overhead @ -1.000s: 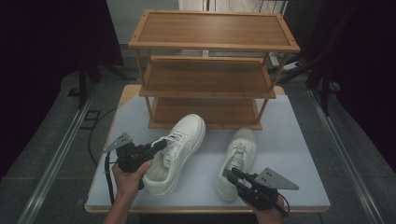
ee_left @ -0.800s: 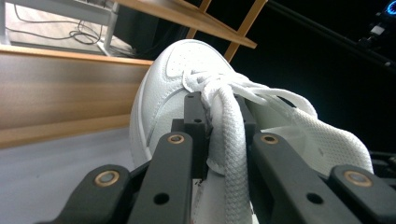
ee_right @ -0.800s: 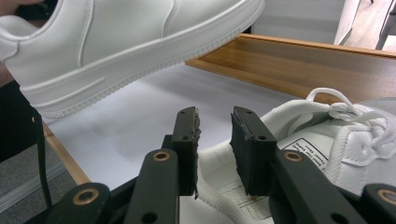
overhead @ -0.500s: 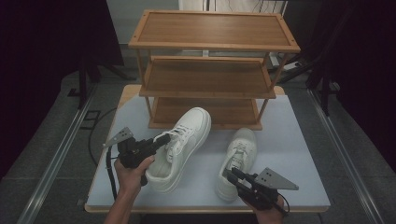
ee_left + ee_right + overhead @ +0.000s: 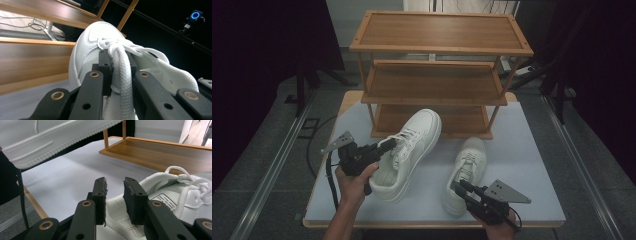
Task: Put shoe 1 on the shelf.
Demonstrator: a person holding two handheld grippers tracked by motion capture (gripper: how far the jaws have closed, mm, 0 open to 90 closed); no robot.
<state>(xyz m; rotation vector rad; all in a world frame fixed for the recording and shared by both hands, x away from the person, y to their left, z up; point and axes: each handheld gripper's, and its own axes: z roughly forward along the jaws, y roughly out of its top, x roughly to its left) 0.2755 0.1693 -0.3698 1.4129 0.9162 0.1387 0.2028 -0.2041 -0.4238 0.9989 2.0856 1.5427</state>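
Note:
A white sneaker (image 5: 414,142) hangs tilted above the table, its toe toward the wooden shoe rack (image 5: 437,85). My left gripper (image 5: 388,146) is shut on the sneaker's laces and tongue; in the left gripper view the lace (image 5: 123,75) runs between the jaws of the left gripper (image 5: 117,58). The second white sneaker (image 5: 469,162) lies on the table at the right, toe toward the rack. My right gripper (image 5: 457,186) sits at its heel. In the right gripper view the right gripper (image 5: 115,187) is slightly open astride the heel rim of that sneaker (image 5: 175,195).
The rack has three wooden shelves; the lowest shelf (image 5: 160,150) lies just beyond both sneakers. The white table (image 5: 522,145) has bare room to the right and at the front left. The lifted sneaker's sole (image 5: 62,135) hangs above the right gripper's left side.
My left gripper has lifted its sneaker and carried it forward toward the rack's lowest shelf. The right gripper and its sneaker have stayed almost still.

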